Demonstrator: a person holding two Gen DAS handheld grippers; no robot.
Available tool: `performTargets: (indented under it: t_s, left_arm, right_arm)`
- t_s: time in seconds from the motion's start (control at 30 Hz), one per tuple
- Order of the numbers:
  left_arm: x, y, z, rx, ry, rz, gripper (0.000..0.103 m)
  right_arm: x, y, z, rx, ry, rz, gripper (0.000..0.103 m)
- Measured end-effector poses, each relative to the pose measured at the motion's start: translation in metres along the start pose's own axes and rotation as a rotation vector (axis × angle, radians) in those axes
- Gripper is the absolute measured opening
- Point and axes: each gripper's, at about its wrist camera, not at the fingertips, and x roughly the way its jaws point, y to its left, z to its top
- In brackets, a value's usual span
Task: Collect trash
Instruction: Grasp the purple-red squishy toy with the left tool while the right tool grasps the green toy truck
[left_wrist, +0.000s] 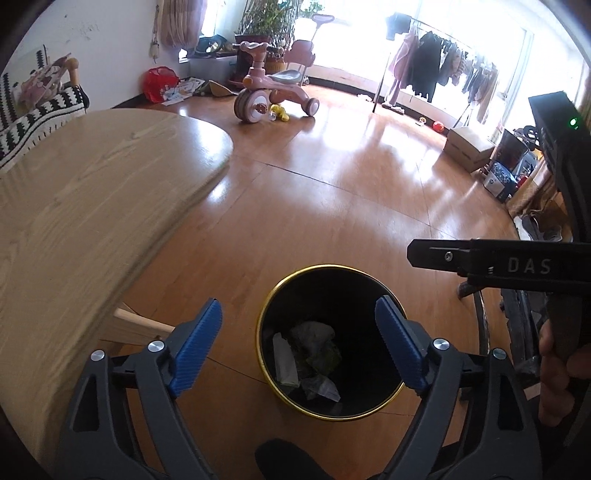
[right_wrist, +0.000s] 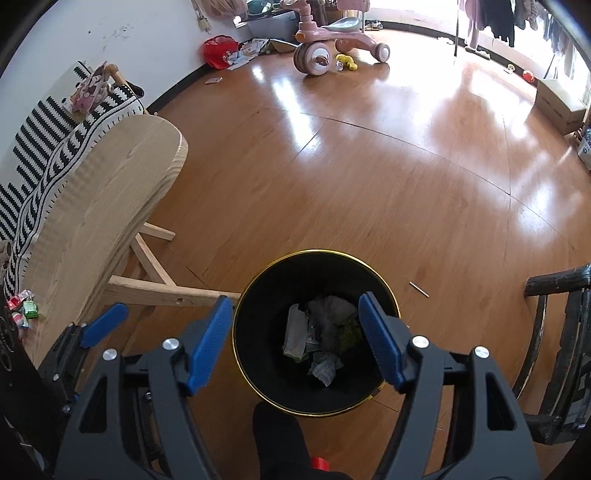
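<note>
The left gripper (left_wrist: 299, 347) hangs above the floor with its blue fingers spread wide and nothing between them. The right gripper (right_wrist: 295, 339) hangs the same way, wide and empty. Straight below and ahead of both stands the bin (right_wrist: 255, 295), black with a gold rim. Crumpled paper and wrappers (right_wrist: 317, 339) lie at its bottom. A wooden table (left_wrist: 92, 192) stands left of the grippers.
</note>
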Motion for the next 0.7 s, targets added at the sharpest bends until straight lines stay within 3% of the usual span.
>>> performTargets:
  t_s: [0.1, 0.27, 0.5, 0.7]
  left_arm:
    - [-0.016, 0.008, 0.002, -0.002, -0.020, 0.020, 0.087]
    - [-0.063, 0.045, 0.007, -0.061, -0.086, 0.070, 0.092]
    - [-0.149, 0.138, -0.006, -0.221, -0.160, 0.244, 0.094]
    - [-0.223, 0.232, -0.046, -0.382, -0.179, 0.427, 0.094]
  right_arm:
    - [-0.005, 0.007, 0.002, -0.001, -0.021, 0.010, 0.080]
    - [-0.015, 0.040, 0.005, -0.060, -0.080, 0.021, 0.087]
    - [-0.021, 0.117, -0.001, -0.194, -0.114, 0.113, 0.088]
    - [-0.024, 0.221, -0.016, -0.365, -0.115, 0.225, 0.088]
